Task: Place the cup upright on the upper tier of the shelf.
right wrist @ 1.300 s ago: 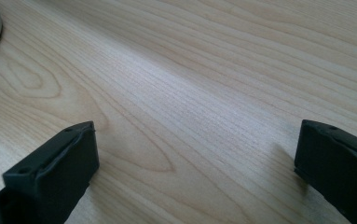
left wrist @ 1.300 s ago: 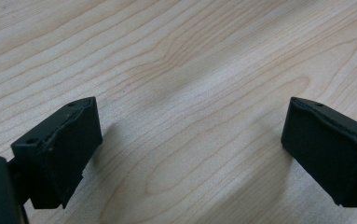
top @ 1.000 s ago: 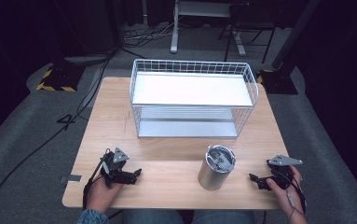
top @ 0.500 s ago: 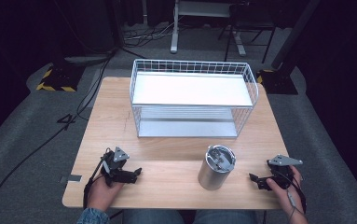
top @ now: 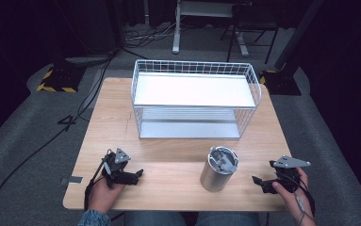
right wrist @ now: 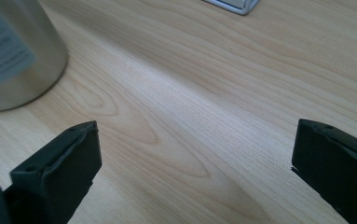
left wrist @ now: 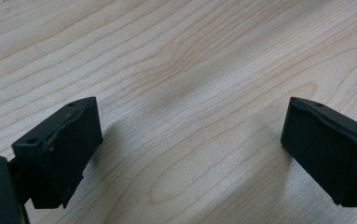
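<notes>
Dark floor and trailing cables surround a light wooden table in the high view. A white wire basket stands at the far middle of the table, a pale flat panel across its top. Nearer the person, right of centre, a steel tumbler with a lid stands upright, well apart from the basket. The left gripper rests low at the near left in the person's left hand; the right gripper sits at the near right edge, beside the tumbler but not touching it.

Along the left gripper view, the left gripper has its jaws spread wide over bare wood, released.

Along the right gripper view, the right gripper also has its jaws wide apart and empty. The tumbler stands at upper left, a corner of the basket at the top.
</notes>
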